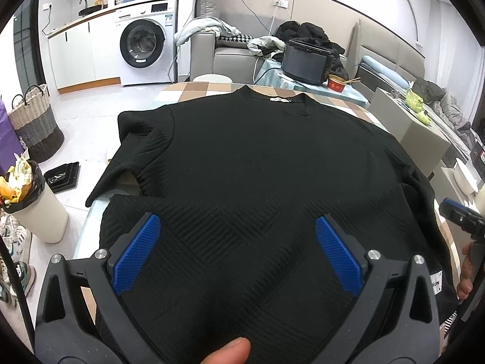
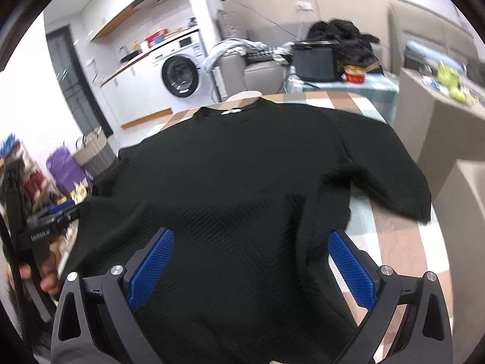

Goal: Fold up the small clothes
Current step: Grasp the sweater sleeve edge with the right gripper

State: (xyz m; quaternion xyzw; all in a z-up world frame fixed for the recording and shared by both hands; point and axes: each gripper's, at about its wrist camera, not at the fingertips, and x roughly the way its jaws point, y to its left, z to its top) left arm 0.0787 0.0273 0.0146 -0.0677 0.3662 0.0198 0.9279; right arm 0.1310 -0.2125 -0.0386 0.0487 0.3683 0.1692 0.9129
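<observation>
A black textured knit sweater (image 1: 257,163) is laid flat on the checked tablecloth-covered table (image 2: 394,242), collar toward the white front-loading washing machine (image 1: 145,45). Above its hem, the left gripper (image 1: 236,242) and right gripper (image 2: 251,257) are held with blue-padded fingers spread, nothing pinched.

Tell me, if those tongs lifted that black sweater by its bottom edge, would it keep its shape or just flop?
Probably flop: the black sweater already drapes limply, its sleeve hanging off the checked table. The ribbed knit looks thick, so likely fairly heavy for a small garment. Its textured surface should grip rather than slip against the blue pads.
</observation>
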